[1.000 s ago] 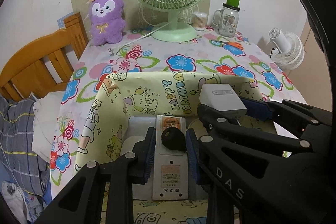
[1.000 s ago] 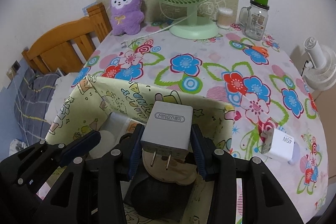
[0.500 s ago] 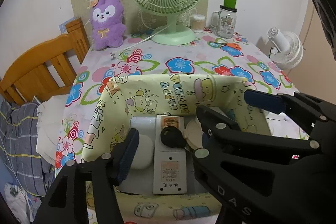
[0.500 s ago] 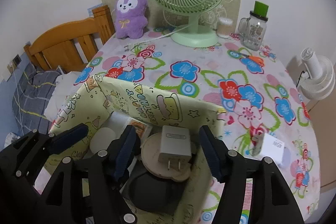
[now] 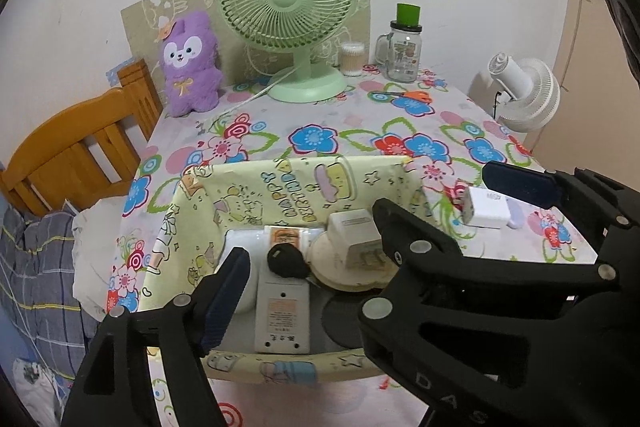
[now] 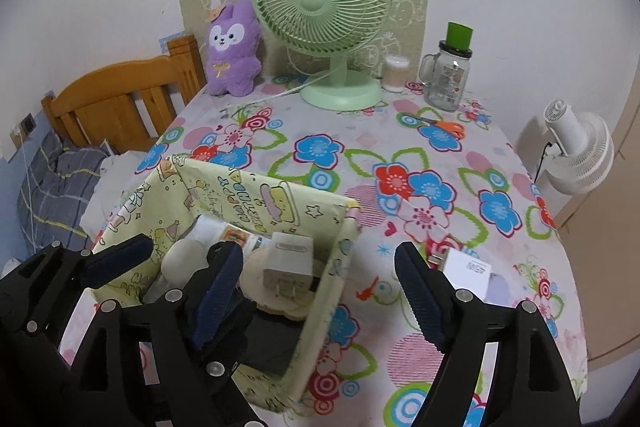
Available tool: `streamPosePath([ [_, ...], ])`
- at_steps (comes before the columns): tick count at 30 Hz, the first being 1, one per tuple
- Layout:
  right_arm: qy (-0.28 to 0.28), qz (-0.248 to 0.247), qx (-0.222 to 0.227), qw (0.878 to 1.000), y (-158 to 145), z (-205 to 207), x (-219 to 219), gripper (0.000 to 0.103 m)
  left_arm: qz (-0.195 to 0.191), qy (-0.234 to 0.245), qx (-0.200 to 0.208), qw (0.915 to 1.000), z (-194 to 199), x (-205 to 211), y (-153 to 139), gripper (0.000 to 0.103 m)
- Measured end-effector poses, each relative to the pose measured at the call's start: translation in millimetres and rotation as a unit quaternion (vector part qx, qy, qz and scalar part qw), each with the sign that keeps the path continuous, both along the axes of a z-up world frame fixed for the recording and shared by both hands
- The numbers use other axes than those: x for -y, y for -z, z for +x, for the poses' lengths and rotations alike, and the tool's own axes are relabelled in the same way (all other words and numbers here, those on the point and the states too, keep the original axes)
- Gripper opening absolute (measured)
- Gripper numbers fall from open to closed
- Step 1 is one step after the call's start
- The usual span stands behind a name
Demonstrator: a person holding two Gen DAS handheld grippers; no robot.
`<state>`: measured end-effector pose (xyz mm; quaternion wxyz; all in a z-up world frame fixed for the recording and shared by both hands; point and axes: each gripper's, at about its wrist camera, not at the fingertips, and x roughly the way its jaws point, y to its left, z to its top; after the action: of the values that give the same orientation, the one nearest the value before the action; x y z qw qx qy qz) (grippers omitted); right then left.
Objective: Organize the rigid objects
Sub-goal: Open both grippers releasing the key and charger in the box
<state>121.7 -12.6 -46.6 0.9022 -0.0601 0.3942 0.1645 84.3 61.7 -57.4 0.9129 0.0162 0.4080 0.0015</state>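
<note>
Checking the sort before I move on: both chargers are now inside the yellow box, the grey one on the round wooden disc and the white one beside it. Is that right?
Not quite. The grey charger does lie on the round wooden disc inside the yellow box, but the white charger is outside it, on the flowered tablecloth to the box's right. The right wrist view shows this.

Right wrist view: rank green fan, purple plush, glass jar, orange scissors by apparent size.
1. green fan, clearly largest.
2. purple plush.
3. glass jar.
4. orange scissors, smallest.
All four lie toward the back of the table, so nearness barely skews this.
</note>
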Motion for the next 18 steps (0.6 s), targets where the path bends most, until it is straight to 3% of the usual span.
streamPosePath([
  [18, 0.020, 0.004, 0.031, 0.999, -26, -19, 44, 0.089, 0.007, 0.008, 0.030, 0.9995, -16, 38, -24, 0.091],
])
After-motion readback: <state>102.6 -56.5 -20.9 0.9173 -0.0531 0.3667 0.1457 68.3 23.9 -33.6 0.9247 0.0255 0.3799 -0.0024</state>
